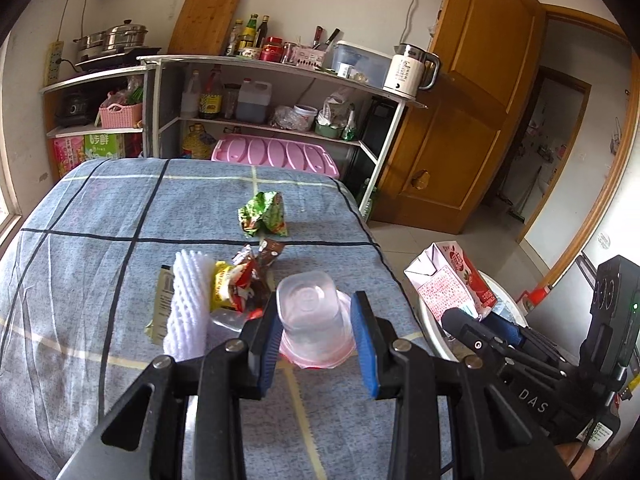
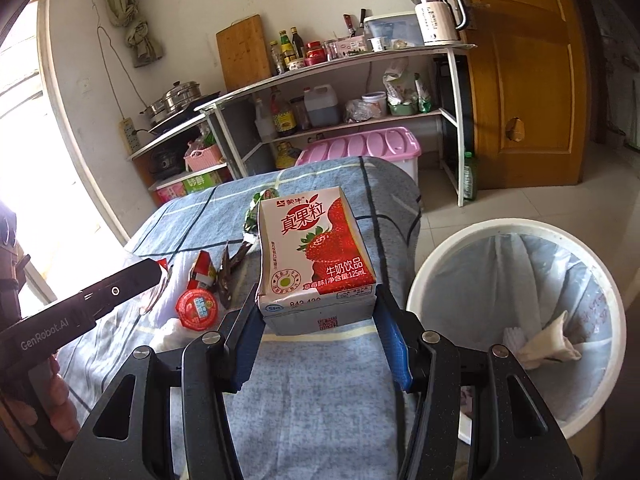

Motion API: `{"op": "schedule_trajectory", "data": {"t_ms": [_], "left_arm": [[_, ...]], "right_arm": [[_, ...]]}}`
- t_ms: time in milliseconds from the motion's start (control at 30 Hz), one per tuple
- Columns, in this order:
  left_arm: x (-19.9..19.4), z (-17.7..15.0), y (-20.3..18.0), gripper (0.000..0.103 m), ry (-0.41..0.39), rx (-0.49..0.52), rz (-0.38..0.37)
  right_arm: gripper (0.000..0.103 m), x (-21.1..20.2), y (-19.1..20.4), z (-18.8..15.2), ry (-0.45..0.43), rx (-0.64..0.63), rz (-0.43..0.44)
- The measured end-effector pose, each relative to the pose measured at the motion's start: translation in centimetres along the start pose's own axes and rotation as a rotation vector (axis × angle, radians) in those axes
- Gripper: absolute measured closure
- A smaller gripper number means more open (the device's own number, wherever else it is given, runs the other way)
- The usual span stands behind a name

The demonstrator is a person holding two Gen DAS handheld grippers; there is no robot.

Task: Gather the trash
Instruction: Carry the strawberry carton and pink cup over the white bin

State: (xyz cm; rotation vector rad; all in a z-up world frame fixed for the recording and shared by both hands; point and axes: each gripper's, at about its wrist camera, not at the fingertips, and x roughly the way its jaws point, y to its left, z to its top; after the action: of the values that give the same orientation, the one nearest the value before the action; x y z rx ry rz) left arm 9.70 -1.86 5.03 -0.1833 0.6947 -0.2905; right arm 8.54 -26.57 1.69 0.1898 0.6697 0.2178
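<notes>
Right gripper (image 2: pixel 318 316) clamped on the strawberry milk carton (image 2: pixel 316 256), held above the table's right edge, just left of the white trash bin (image 2: pixel 432 280). Left gripper (image 1: pixel 316 336) has its jaws around the upside-down clear plastic cup (image 1: pixel 310 312) on the blue checked tablecloth (image 1: pixel 100 208); pad contact unclear. Wrappers (image 1: pixel 240 284) and white foam net (image 1: pixel 190 300) lie just left of it.
</notes>
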Motion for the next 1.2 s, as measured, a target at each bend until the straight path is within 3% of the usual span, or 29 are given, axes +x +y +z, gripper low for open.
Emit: {"op": "schedule_trajectory", "data": {"t_ms": [600,967,1200], "left_arm": [[3.8,-1.2,-12.0,0.068,0.076,0.18,-0.149],[7.5,-3.2,-17.2,0.067,0.157,0.243,-0.193],[8.8,-3.8,-18.3,0.067,0.192,0.249,-0.198]], "right_arm": [[0.049,-5.0,-10.1,-1.0,-0.034,0.119,-0.165],[0.049,-4.1,-15.1,-2.1,0.051,0.169,-0.244],[0.049,-3.1,-16.6,-2.8,0.092,0.18,-0.27]]}}
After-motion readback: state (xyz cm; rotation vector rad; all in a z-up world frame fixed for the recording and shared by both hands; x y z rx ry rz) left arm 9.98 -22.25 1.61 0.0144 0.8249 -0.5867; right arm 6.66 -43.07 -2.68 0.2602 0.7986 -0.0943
